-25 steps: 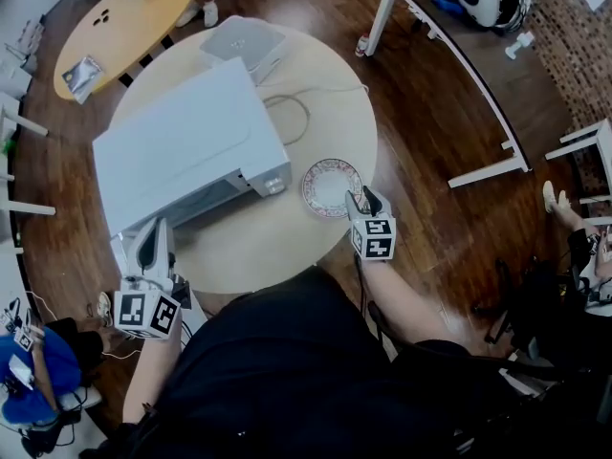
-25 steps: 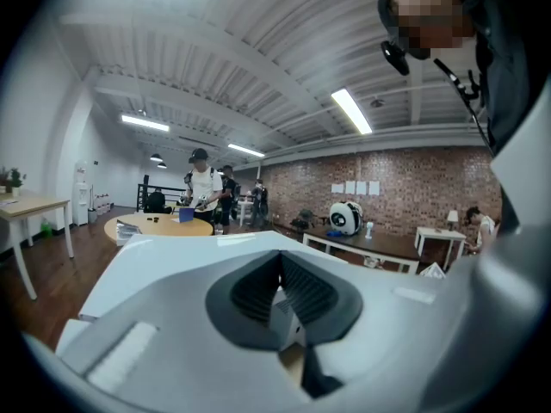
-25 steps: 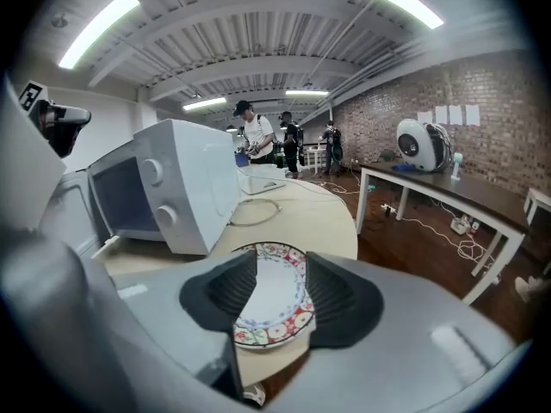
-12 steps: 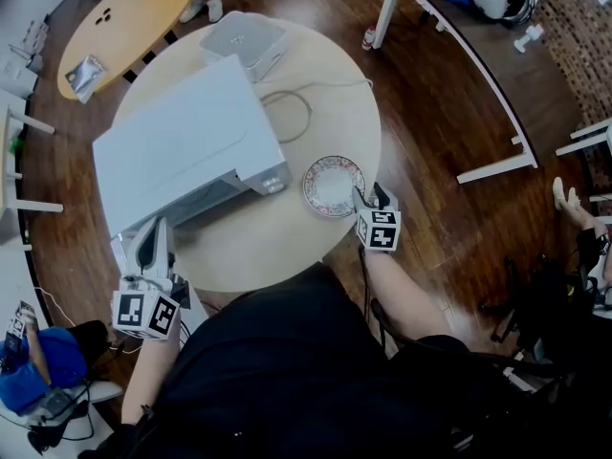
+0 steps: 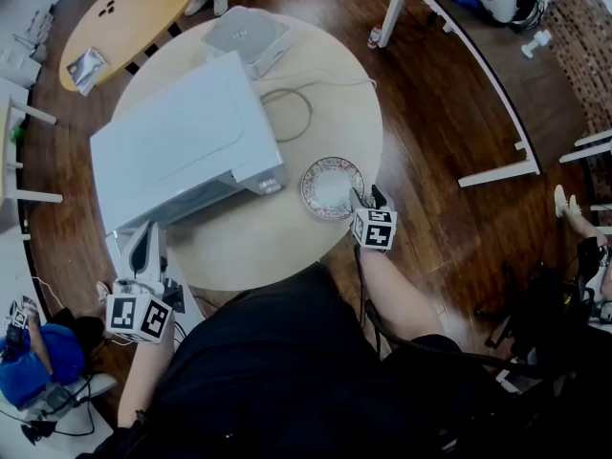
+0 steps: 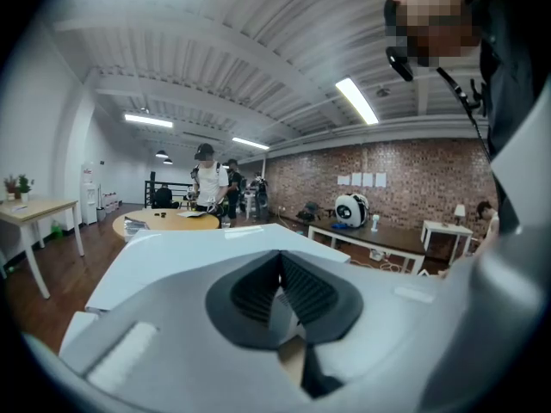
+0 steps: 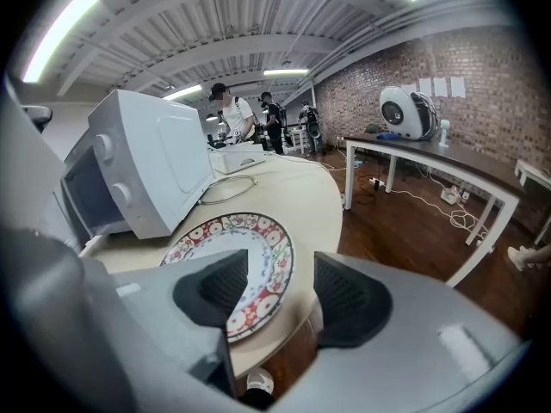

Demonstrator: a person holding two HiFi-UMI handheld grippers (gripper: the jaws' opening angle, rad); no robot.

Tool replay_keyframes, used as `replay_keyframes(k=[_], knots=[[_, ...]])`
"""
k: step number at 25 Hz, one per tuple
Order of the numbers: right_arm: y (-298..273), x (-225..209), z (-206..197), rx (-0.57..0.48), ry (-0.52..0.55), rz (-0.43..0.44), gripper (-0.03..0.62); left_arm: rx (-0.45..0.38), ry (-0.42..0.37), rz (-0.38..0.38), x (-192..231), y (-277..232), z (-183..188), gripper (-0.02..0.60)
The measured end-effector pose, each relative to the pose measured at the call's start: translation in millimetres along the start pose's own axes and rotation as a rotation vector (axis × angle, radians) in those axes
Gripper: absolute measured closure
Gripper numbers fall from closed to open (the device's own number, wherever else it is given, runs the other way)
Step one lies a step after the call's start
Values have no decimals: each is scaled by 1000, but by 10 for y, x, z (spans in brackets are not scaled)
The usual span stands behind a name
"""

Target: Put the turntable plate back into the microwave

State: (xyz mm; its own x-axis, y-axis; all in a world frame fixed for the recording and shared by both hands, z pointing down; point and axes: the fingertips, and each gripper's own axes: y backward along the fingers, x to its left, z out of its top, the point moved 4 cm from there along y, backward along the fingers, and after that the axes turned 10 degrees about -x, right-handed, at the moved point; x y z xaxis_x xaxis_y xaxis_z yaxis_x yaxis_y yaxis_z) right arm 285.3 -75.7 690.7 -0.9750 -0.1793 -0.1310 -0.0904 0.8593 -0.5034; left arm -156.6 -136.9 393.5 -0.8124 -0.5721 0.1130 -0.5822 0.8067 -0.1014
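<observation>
right gripper [image 5: 366, 197]: jaws spread wide, having just been opening. the near rim of the turntable plate [image 5: 330, 185] lies in the gap between them. in the right gripper view one pad [image 7: 215, 286] hangs over the plate's red-patterned border and the other stands just outside the rim, above the table's edge. neither pad presses on the plate, so the grip is released.

right hand: the bare forearm reaches out from the person's dark-clad body to the near right edge of the round table [image 5: 277, 247]. the gripper points away from the person and slopes down toward the plate, its marker cube [image 5: 375, 229] uppermost in the head view.

turntable plate: it lies flat on the round table, outside the white microwave [image 5: 177, 142]. it is just to the right of the microwave's near front corner, near it but apart, and close to the table's edge.

left gripper [image 5: 148, 229]: jaws drawn together, the ribbed pads [image 6: 250, 286] meeting at their tips. a pale sliver shows in the narrow wedge behind the tips, and whether anything is pinched there cannot be told.

left hand: it holds the gripper at the near left of the table, roughly level, aimed at the microwave's front left corner. the tips are just beside the casing; contact cannot be made out. the microwave's flat top fills the middle of the left gripper view.
</observation>
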Motion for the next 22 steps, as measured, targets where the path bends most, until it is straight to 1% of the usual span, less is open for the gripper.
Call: replay_keyframes(k=[7, 10, 15, 22], knots=[[-91, 51, -76, 22, -1, 18, 358, 17, 0, 34, 33, 90, -20, 578], [-113, 52, -117, 40, -7, 19, 358, 23, 13, 50, 28, 115, -21, 578], [-161, 70, -176, 52, -20, 10, 358, 19, 11, 72, 70, 156, -9, 578], [-169, 70, -178, 59, -19, 19, 358, 16, 6, 82, 39, 169, -15, 578]])
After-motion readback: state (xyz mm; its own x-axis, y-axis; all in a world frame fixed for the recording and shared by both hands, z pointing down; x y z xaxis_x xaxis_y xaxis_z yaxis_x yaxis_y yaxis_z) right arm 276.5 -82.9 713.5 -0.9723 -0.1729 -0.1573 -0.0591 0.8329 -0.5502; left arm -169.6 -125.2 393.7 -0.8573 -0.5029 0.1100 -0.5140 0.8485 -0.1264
